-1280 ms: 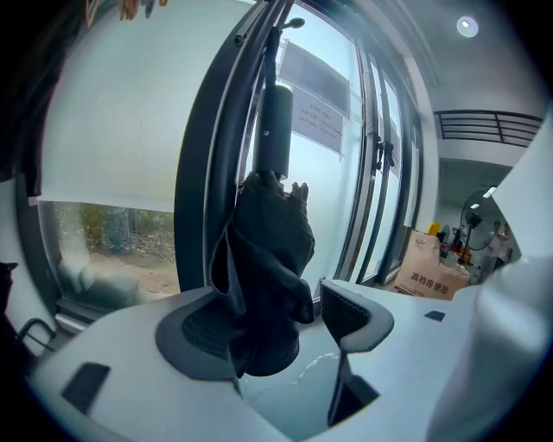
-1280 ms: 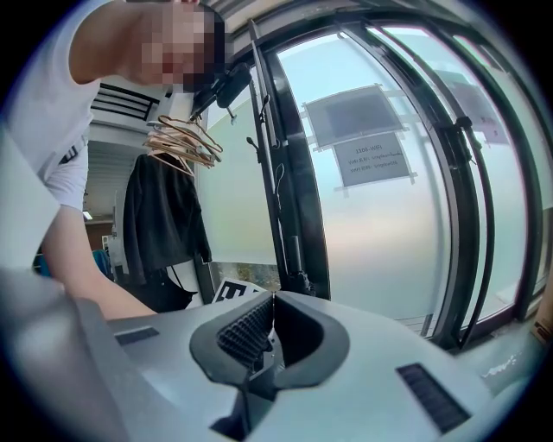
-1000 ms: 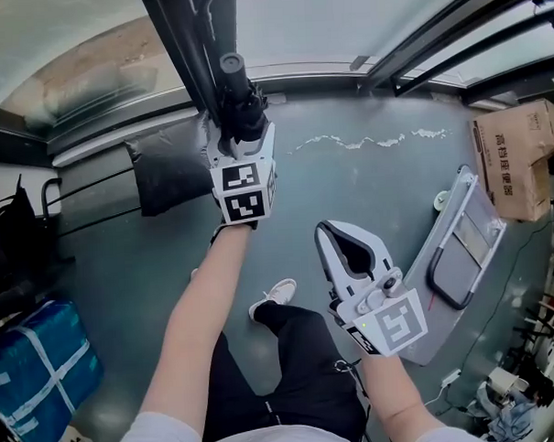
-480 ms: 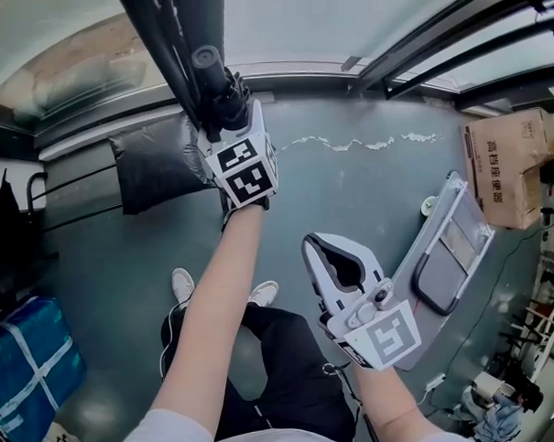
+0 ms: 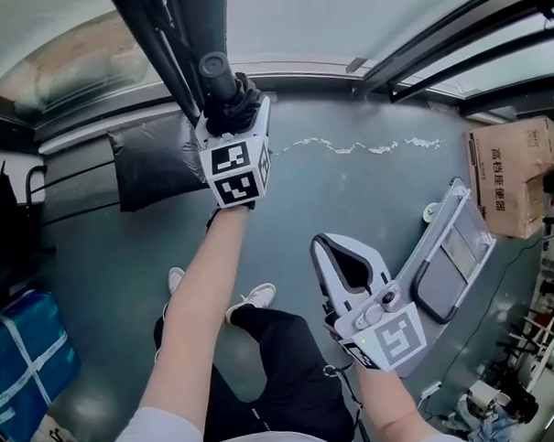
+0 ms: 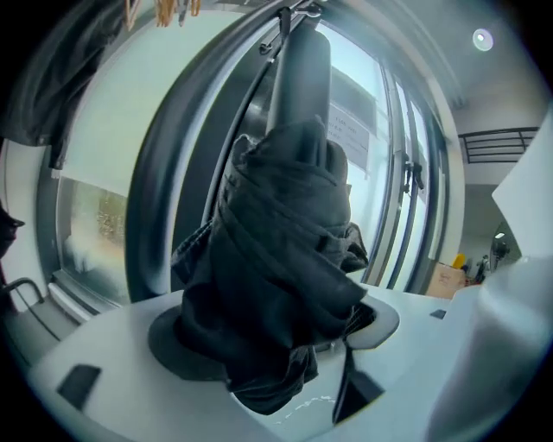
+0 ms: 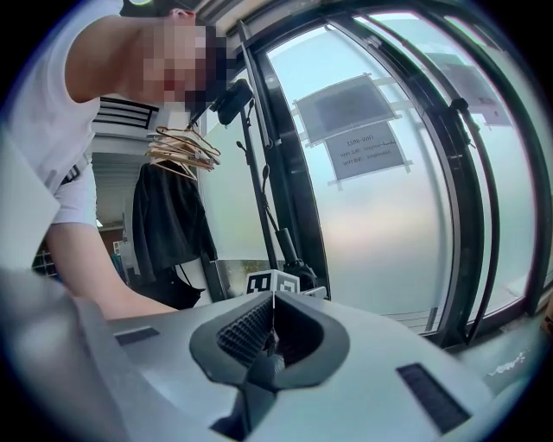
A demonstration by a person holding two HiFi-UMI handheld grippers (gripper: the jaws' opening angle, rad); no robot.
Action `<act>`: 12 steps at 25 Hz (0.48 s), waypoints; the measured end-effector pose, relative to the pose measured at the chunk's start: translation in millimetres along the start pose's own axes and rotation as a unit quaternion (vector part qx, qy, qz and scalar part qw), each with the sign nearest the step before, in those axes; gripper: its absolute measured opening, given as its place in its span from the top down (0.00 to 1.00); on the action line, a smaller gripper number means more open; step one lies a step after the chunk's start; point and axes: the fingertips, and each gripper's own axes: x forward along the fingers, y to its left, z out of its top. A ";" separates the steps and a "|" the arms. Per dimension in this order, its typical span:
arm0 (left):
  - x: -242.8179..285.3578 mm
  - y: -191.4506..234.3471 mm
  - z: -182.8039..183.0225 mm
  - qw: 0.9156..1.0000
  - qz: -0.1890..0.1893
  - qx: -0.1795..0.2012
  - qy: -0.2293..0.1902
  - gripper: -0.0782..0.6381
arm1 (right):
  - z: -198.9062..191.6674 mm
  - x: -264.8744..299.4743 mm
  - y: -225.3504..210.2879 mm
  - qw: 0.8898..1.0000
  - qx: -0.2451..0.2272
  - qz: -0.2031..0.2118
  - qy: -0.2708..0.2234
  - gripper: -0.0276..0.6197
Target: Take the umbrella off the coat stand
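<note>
Two grippers: both up in front of the glass wall [image 7: 406,216].
Left gripper [image 5: 229,124]: at the coat stand [image 5: 173,37], jaws opening, spread wide round the umbrella [image 6: 276,259].
Umbrella: black, folded, upright between the left jaws; bunched fabric lying on one dark pad [image 6: 168,341], a gap showing on the other side; close against the stand's dark pole.
Right gripper [image 5: 331,250]: lower in the head view, well apart from the umbrella; fingers pressed together, nothing between.
Coat [image 7: 168,224]: black, hanging under wire hangers [image 7: 186,148].
Floor [image 5: 349,194]: cardboard box [image 5: 511,164] at right, blue bundle [image 5: 26,350] at left.
</note>
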 end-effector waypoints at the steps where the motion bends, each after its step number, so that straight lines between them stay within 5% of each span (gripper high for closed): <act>1: -1.6 -0.9 -0.4 1.000 -0.010 0.005 -0.002 0.38 | 0.1 2.1 1.6 1.000 -0.001 0.001 -0.001 0.93; 4: -4.7 -2.7 -1.5 0.999 -0.040 0.024 0.001 0.38 | 1.6 8.2 6.4 1.000 -0.003 0.002 -0.005 0.93; 7: -9.8 -3.9 -3.5 0.996 -0.069 0.042 0.024 0.49 | 2.6 14.3 16.5 1.000 -0.005 0.005 -0.003 0.93; 12: -32.0 1.9 -7.6 0.994 -0.077 0.067 0.034 0.52 | 9.2 20.9 32.4 1.000 -0.005 0.005 -0.010 0.93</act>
